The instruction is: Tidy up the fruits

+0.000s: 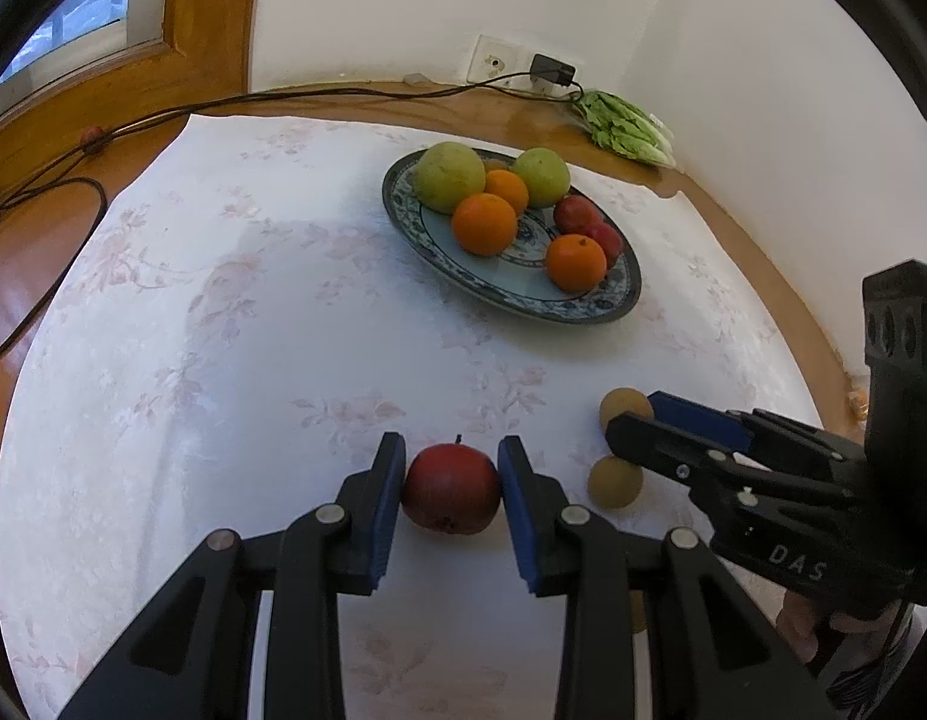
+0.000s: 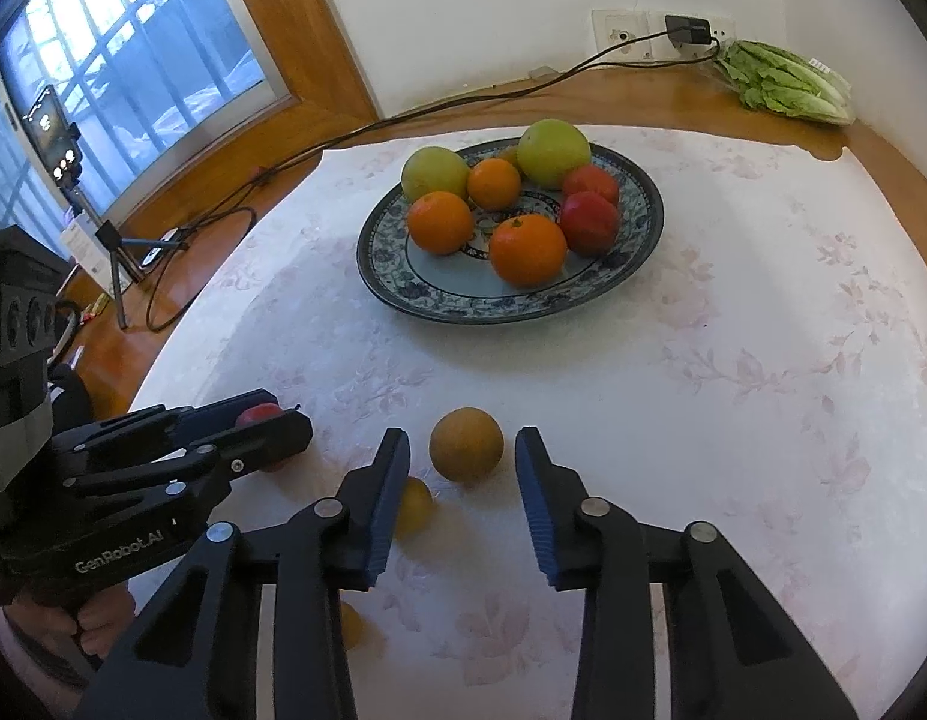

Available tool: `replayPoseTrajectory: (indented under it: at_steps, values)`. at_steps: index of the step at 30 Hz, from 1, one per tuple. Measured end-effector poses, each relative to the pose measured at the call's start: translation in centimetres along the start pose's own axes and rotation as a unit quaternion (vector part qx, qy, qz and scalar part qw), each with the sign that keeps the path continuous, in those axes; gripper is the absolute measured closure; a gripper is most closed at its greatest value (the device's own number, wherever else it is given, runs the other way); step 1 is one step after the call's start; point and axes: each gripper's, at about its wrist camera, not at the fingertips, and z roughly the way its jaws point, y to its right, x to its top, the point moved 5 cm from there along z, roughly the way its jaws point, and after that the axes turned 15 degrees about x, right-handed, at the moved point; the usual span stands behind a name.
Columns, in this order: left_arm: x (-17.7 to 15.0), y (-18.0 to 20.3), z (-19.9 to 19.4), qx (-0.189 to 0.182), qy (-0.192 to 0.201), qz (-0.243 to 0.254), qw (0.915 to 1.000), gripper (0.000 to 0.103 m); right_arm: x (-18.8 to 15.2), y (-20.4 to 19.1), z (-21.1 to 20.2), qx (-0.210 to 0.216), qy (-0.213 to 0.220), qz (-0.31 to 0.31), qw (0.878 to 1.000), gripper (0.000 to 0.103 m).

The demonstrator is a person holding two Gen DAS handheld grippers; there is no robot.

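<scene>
Red apple (image 1: 451, 489) sits on the floral tablecloth (image 1: 253, 330), clamped between the pads of the left gripper (image 1: 450, 501). At its 3 o'clock, the right gripper (image 2: 462, 480) stands open around a brown round fruit (image 2: 466, 444) without touching it (a second small one lies close by). The plate (image 1: 583, 300) of oranges, apples and green fruits lies at 12 o'clock.

Right hand-held gripper (image 2: 462, 468) parted around brown fruit (image 2: 466, 445) — untouched, plate (image 2: 640, 228) beyond

White wall (image 2: 463, 12), wood-framed window (image 2: 133, 72)
</scene>
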Motion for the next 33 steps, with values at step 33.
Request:
replayPoseTrajectory:
  at_steps: [33]
  values:
    - [0.9,1.1,-1.4,0.019,0.016,0.013,0.9996,0.070,0.4,-0.1,-2.1,0.020,0.036,-0.011,0.999,0.075]
